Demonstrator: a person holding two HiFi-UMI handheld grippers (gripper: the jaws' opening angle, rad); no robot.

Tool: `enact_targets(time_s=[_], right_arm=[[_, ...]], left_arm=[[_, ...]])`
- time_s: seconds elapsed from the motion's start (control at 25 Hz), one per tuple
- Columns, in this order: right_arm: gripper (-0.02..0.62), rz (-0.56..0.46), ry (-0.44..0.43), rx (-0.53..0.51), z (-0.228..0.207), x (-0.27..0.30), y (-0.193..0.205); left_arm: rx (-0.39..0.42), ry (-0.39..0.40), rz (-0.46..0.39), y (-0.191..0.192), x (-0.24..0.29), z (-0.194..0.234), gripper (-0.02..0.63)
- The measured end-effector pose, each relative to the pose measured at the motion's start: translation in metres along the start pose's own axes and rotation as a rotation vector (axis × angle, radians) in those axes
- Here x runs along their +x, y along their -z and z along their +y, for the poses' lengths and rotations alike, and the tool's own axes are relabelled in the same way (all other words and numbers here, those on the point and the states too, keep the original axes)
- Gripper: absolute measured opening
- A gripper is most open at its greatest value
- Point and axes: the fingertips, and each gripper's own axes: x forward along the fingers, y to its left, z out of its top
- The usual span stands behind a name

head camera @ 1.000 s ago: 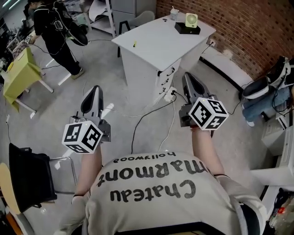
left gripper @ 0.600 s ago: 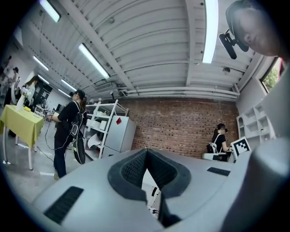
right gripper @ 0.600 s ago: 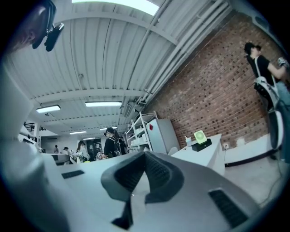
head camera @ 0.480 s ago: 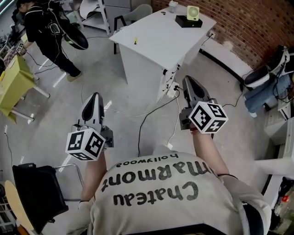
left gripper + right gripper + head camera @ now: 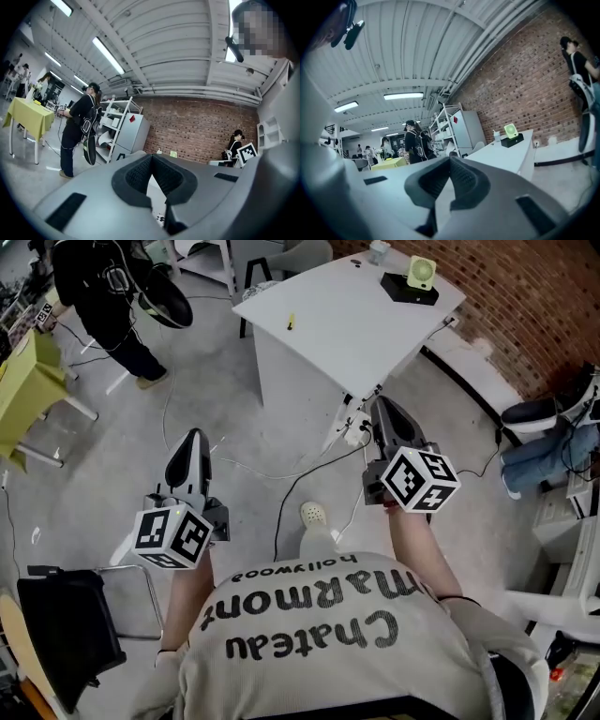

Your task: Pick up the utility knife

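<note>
Utility knife, judged to be the small yellow item [image 5: 291, 322] on the far white table [image 5: 366, 329], lies well apart, so left gripper [image 5: 194, 439] and right gripper [image 5: 382, 407] are held closed, empty, pointed tableward.

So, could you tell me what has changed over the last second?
The person has stepped toward the white table: a shoe now shows between the arms, and the right hand-held gripper has neared the table's front corner. Nothing was grasped or let go. It and the left hand-held gripper stay shut and empty; the yellow utility knife still lies on the table.
</note>
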Motion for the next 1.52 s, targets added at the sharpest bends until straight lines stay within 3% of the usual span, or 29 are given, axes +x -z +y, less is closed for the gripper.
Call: enact_targets(time_s=[0.28,0.88,1.12,1.32,1.52], right_arm=[[0.003,-0.010,-0.069,0.055,-0.031,0.087,-0.033],[0.003,-0.052,-0.243,-0.010,-0.063,0.203,-0.086],[0.003,0.023,-0.241,0.018,-0.082,0.231,-0.055],[0.003,0.133,-0.206,-0.040,-0.089,0.248,-0.012],[0.003,0.216,-0.185,-0.032,-0.089,0.269,0.026]], left_arm=[[0.001,-0.044,-0.035,-0.021,0.068,0.004,0.000],[0.030,-0.138,-0.143,-0.041,0.167,0.002,0.000],[0.008,-0.179,-0.102,-0.019,0.182,0.014,0.000],[-0.043,-0.229,-0.026,0.005,0.187,0.035,0.000],[-0.079,-0.212,0.013,0.024,0.208,0.061,0.000]])
